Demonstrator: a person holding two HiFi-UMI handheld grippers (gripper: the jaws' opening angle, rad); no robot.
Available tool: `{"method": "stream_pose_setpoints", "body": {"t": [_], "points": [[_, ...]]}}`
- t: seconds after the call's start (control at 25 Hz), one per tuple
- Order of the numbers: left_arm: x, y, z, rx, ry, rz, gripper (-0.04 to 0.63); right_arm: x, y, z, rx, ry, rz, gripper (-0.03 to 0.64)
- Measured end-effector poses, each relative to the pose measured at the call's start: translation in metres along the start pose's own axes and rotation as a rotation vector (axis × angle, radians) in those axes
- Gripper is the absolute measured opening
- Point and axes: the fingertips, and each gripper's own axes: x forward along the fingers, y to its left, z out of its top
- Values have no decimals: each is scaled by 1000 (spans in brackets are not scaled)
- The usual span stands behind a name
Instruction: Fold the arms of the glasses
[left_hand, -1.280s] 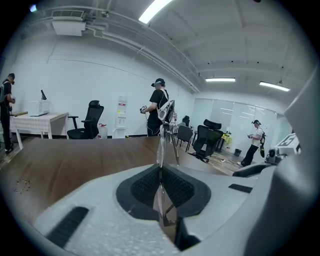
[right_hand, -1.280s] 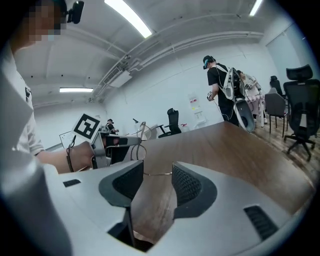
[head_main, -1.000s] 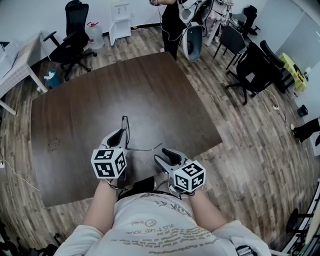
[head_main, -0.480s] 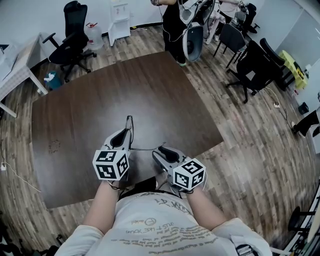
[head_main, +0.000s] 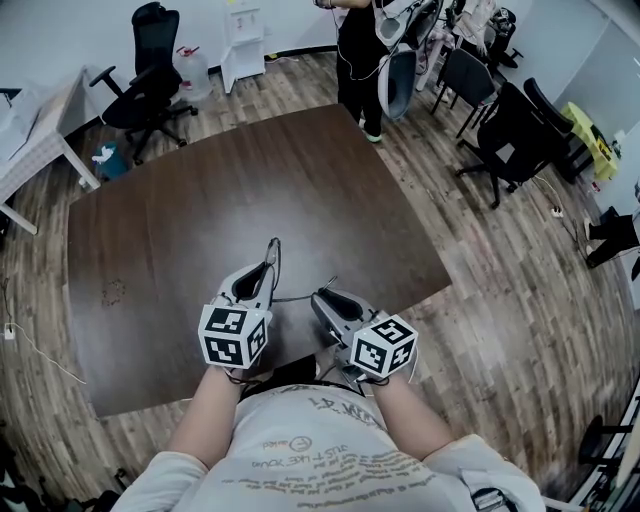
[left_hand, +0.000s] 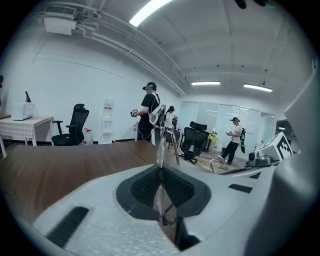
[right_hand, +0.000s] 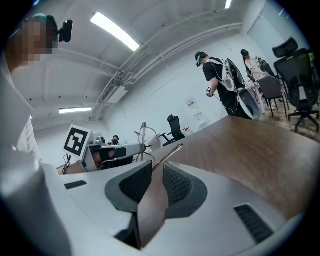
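The left gripper (head_main: 264, 270) is holding the glasses (left_hand: 161, 145) up over the near edge of the desk (head_main: 200, 190), its fingers pinching the front frame edge-on so that it is serving as a fixed anchor. The right gripper (head_main: 322, 298) is clamping its fingers on one arm (right_hand: 168, 156) (thin, metal-looking), probably to swing it inward about its hinge.

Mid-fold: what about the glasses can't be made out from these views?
- Head view: the glasses' hinges are too small to read, and the left gripper covers the lower frame.
- Left gripper view: the glasses are seen edge-on, so the fold angle is unreadable.
- Right gripper view: the gripped arm's near end is buried between the right gripper's jaws.
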Motion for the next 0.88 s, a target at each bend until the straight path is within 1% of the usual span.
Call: {"method": "stream_pose_setpoints", "body": {"t": [0.36,0.6,0.88], "points": [[-2,-12,-12,27,30,-39,34,2,3,13,-31,-26,-13,55],[-2,-24,-19,42,48,-65,34,6,12,18,-61,-34,-3,43],[-8,-33,-26,48,60,-93,34,10,22,19,-38,-34,21,38]]}}
